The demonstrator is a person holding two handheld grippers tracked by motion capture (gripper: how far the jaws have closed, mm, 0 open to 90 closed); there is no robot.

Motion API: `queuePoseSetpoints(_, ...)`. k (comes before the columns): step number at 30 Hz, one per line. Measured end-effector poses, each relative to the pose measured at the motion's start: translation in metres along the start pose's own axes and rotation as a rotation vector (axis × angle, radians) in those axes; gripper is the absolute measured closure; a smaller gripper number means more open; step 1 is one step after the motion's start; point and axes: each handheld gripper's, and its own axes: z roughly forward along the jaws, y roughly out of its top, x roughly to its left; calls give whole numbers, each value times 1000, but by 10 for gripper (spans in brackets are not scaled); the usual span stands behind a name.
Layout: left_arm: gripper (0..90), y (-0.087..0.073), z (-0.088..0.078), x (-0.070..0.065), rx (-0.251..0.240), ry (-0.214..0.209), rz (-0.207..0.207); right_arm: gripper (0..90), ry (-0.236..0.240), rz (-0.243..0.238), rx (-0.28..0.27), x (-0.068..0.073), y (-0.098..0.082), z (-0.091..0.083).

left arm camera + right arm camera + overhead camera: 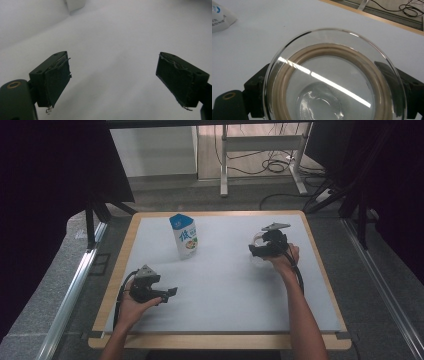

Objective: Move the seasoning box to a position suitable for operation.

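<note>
On the table (pixel 225 290), right gripper (pixel 260 251) jaws astride a glass jar (pixel 334 82), not yet pressing, left gripper (pixel 170 294) jaws wide, empty, milk carton (pixel 184 236) apart.

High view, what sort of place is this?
Probably a lab recording station: a white-topped table between metal rails, dark curtains, and loose cables on the floor behind.

Both forearms are bare, with no sleeves in sight. The left gripper (pixel 170 294) is black, topped by a grey three-cornered plate, with a black cable trailing from it. Its jaws carry dark fabric pads (pixel 57 80) with frayed threads at the edges, and a brass-ringed hole sits on its body. The right gripper (pixel 254 249) is black too, with the same grey plate and a black cable along the forearm.
</note>
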Motion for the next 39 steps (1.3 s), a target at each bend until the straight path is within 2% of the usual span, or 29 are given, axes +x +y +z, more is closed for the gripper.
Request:
queuePoseSetpoints(9,121,-1,2,2,8,2,-5,116,24,1,-18,4,2,-8)
queuePoseSetpoints(19,122,-3,2,4,9,2,-15,117,53,-44,-32,18,2,-30)
queuePoseSetpoints(28,123,-4,5,4,14,0,-14,117,81,-82,-39,35,-10,-53)
queuePoseSetpoints(32,123,-4,6,4,21,-2,-14,117,104,-73,-38,38,-15,-56)
queuePoseSetpoints(39,123,-5,9,3,30,-3,-15,116,128,-95,-23,46,-25,-60)
